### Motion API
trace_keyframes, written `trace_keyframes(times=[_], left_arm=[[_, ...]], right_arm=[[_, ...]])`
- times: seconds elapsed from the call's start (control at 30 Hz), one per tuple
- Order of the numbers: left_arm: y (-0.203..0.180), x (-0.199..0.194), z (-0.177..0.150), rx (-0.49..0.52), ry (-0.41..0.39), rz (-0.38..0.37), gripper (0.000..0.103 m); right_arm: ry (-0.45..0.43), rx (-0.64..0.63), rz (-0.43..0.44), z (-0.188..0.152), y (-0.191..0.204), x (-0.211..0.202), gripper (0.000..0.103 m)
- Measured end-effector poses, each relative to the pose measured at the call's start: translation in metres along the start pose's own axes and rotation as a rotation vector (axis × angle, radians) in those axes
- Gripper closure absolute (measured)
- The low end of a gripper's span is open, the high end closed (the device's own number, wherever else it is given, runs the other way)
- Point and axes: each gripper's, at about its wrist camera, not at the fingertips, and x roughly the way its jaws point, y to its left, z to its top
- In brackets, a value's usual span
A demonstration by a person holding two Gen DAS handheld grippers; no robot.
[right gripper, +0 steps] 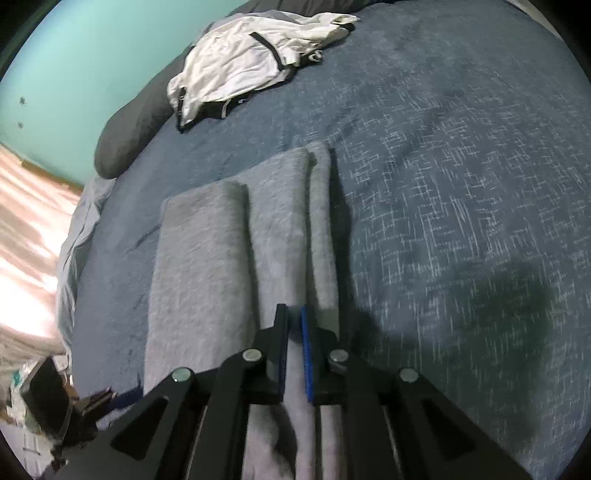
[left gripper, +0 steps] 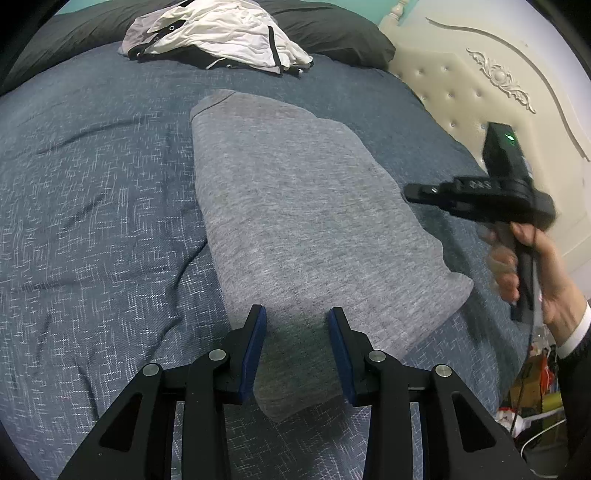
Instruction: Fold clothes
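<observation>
A wide bed under a dark blue textured bedspread [left gripper: 92, 221] filled both views, with a cream tufted headboard [left gripper: 461, 92] along one side. In the middle of the bedspread lay the grey garment [left gripper: 295, 206], already folded lengthwise into a long, narrow strip with stacked layers showing along one edge. Nearer the dark pillows [left gripper: 332, 33] sat a white garment with black trim [left gripper: 221, 33], crumpled and apparently untouched. The left gripper [left gripper: 297, 325] hovered over the near end of the grey strip, its blue-padded jaws partly open and holding nothing. The right gripper [right gripper: 294, 325], held in a person's hand [left gripper: 535, 273], had its jaws almost together, pinching the strip's layered edge. By my judgement the grey piece still needed a crosswise fold, and the white one remained to be folded.
</observation>
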Motion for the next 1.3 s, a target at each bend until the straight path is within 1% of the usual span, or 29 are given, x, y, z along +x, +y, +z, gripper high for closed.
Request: trace_keyframes(times=[0.07, 0.17, 0.2, 0.23, 0.27, 0.4, 0.47, 0.53, 0.63, 0.83, 0.93, 1.03, 1.13, 1.23, 1.3], left_arm=[[-0.001, 0.000, -0.001, 0.000, 0.000, 0.002, 0.065], [-0.002, 0.000, 0.000, 0.000, 0.001, 0.007, 0.065], [-0.003, 0.000, 0.000, 0.000, 0.001, 0.010, 0.065], [-0.003, 0.000, 0.000, 0.000, 0.001, 0.012, 0.065], [-0.003, 0.000, 0.000, 0.000, 0.002, 0.013, 0.065], [-0.004, -0.002, -0.001, 0.000, 0.003, 0.015, 0.065], [-0.004, -0.002, -0.001, 0.000, 0.002, 0.015, 0.065], [-0.004, -0.002, -0.002, 0.000, 0.002, 0.016, 0.065], [-0.004, -0.002, -0.003, 0.000, 0.001, 0.017, 0.065], [-0.004, -0.002, -0.005, 0.001, 0.002, 0.014, 0.065], [-0.003, -0.002, -0.005, 0.001, 0.004, 0.014, 0.065], [-0.003, -0.002, -0.004, 0.004, 0.007, 0.015, 0.065], [-0.003, -0.002, -0.004, 0.008, 0.008, 0.016, 0.065], [-0.002, -0.002, -0.003, 0.006, 0.008, 0.016, 0.065], [-0.002, -0.002, -0.004, 0.004, 0.007, 0.017, 0.065]], right_arm=[[0.018, -0.009, 0.010, -0.008, 0.000, -0.004, 0.095], [0.043, -0.011, 0.001, -0.021, -0.003, -0.004, 0.094], [0.048, -0.009, 0.000, -0.025, -0.004, -0.004, 0.093], [0.053, -0.007, -0.002, -0.027, -0.006, -0.003, 0.089], [0.057, -0.005, -0.001, -0.030, -0.007, -0.002, 0.086], [0.049, -0.013, 0.007, -0.035, -0.008, -0.002, 0.086], [0.047, -0.022, -0.003, -0.035, -0.007, -0.002, 0.087], [0.044, -0.033, -0.011, -0.034, -0.007, -0.003, 0.096], [0.037, -0.052, -0.024, -0.034, -0.005, -0.006, 0.100], [0.003, -0.069, -0.054, -0.034, -0.006, -0.018, 0.101], [0.002, -0.059, -0.068, -0.035, -0.013, -0.018, 0.101], [0.015, -0.042, -0.071, -0.038, -0.018, -0.012, 0.101], [-0.003, -0.011, -0.035, -0.037, -0.020, -0.016, 0.101], [-0.019, -0.006, -0.060, -0.035, -0.018, -0.026, 0.100], [-0.038, -0.027, -0.063, -0.033, -0.009, -0.035, 0.100]])
